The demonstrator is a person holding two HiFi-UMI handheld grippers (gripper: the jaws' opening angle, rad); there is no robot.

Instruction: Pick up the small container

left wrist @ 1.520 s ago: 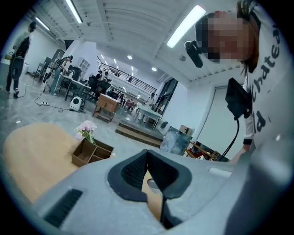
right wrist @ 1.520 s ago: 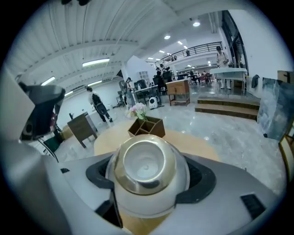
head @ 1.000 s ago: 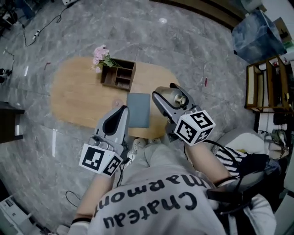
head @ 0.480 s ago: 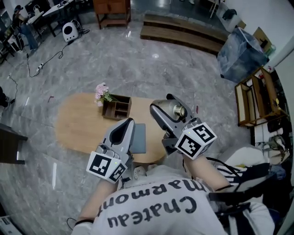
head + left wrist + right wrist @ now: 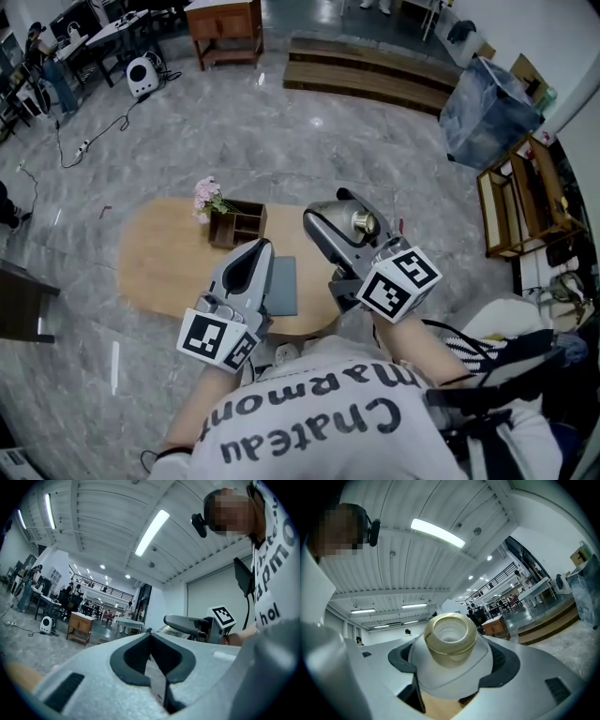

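The small container, a white pot with a gold-rimmed mouth, is sitting clamped between the jaws of the right tool, which is gripping it by its sides and carrying it in the air above the near right end of the table. In the right gripper view the mouth is facing the camera, so the pot is lying tilted in the grip, not standing upright. The left tool is riding alongside with its jaws closed on nothing, taking no part. Judging by this, the picking up itself is looking done, and only a steady carry is remaining, if anything. Room for moving is looking generous: the table is oval with no sharp corners, its near edge is running just under both tools, and the wooden organizer with pink flowers and the grey pad are lying below and apart from the held pot. Open floor is surrounding the table, and the wooden shelf is standing well apart to the right.
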